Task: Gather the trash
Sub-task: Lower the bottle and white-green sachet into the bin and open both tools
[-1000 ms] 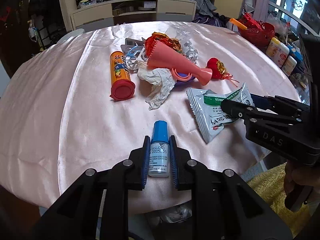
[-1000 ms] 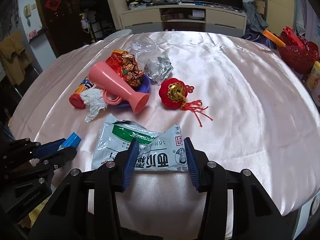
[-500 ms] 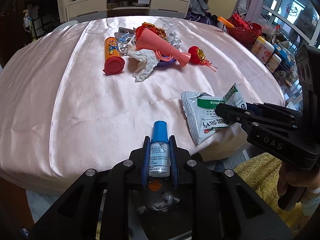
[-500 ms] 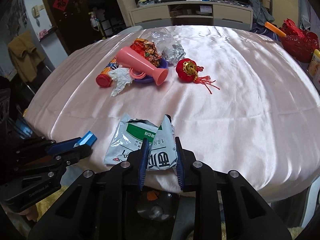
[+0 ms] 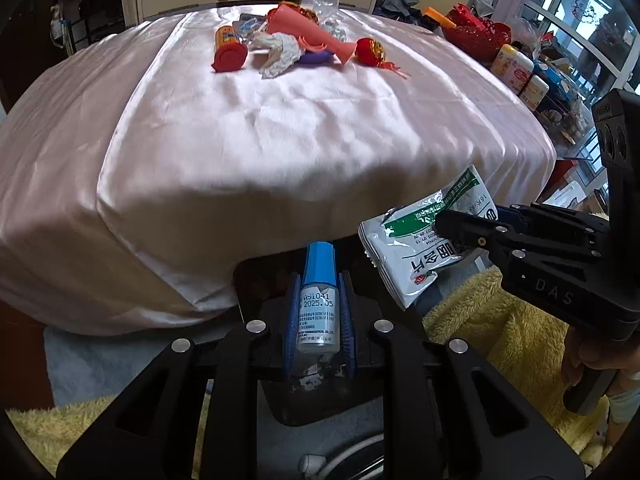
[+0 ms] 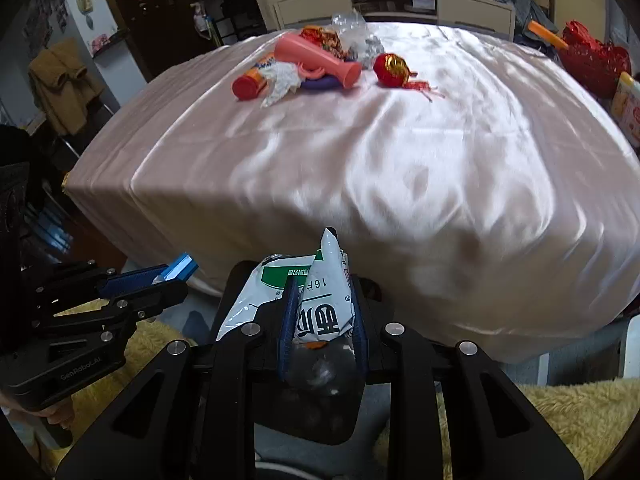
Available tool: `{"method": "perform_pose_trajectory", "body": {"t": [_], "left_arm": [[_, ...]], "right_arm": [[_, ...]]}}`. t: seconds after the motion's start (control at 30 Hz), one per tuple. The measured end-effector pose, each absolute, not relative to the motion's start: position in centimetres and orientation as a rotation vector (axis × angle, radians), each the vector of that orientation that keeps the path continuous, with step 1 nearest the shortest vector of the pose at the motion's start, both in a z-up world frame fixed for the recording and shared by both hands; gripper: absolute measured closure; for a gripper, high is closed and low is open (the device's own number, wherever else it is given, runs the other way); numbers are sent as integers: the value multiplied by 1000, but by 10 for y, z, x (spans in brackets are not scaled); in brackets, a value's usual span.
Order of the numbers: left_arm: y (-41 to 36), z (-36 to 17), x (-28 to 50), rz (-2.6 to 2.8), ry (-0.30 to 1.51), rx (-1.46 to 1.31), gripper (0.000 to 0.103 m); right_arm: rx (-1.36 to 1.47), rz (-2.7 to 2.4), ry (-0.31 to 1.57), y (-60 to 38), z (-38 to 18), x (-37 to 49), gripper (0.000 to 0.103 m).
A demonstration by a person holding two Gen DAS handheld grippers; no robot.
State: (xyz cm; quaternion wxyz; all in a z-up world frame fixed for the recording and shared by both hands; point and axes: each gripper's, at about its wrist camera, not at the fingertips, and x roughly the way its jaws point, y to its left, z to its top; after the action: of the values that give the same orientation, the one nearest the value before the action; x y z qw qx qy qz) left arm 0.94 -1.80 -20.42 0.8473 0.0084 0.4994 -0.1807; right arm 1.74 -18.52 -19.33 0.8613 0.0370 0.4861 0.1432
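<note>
My left gripper (image 5: 318, 284) is shut on a small white bottle with a blue cap (image 5: 318, 304), held off the table's near edge above a black bin (image 5: 320, 396). My right gripper (image 6: 322, 292) is shut on a crumpled white and green foil packet (image 6: 322, 304), also above the black bin (image 6: 320, 400). The packet also shows in the left wrist view (image 5: 420, 236), to the right of the bottle. The left gripper with the blue cap (image 6: 180, 266) shows at the left in the right wrist view.
On the pink satin tablecloth (image 5: 280, 128), at the far side, lie a pink horn (image 5: 316, 36), an orange tube with a red cap (image 5: 228, 48), crumpled tissue (image 5: 280, 52) and a red ornament (image 5: 370, 50). A yellow fluffy rug (image 5: 500, 336) lies around the bin.
Both grippers have pulled back off the table with the bottle and the packet and now hang lower, over the black bin. The right gripper closed on the packet at the start.
</note>
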Motion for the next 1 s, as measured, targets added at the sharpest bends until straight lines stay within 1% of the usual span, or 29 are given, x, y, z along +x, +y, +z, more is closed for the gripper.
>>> {"method": "perform_pose_trajectory", "body": {"t": [0.2,0.37,0.53,0.63,0.73,0.8,0.83,0.93,0.97,1.0], "left_arm": [[-12,-231,2,-373,1113,-9,86],[-13,-258,-2,-384,1183,-6,86],[-14,-272,0,-398,1219,1,86],[-13,-275,2,-393,1231,-4,85],[-13,-276,3,-386,1234,-2,85],[-13,-276,3,-384,1234,0,84],[-13,-275,3,-384,1234,0,84],[-14,-274,2,-378,1235,5,79],[-14,-274,2,-376,1235,6,75],[-14,-273,2,-373,1234,8,68]], "right_arm": [[90,299,1098,-180,-224,14,77],[81,295,1135,-175,-238,16,77],[118,310,1180,-176,-252,19,75],[134,314,1176,-180,-252,20,74],[135,319,1170,-181,-251,20,68],[129,318,1171,-179,-250,20,59],[128,316,1170,-178,-250,20,57],[138,312,1169,-179,-250,20,54],[142,309,1169,-179,-251,20,52],[146,308,1168,-180,-250,21,49]]}}
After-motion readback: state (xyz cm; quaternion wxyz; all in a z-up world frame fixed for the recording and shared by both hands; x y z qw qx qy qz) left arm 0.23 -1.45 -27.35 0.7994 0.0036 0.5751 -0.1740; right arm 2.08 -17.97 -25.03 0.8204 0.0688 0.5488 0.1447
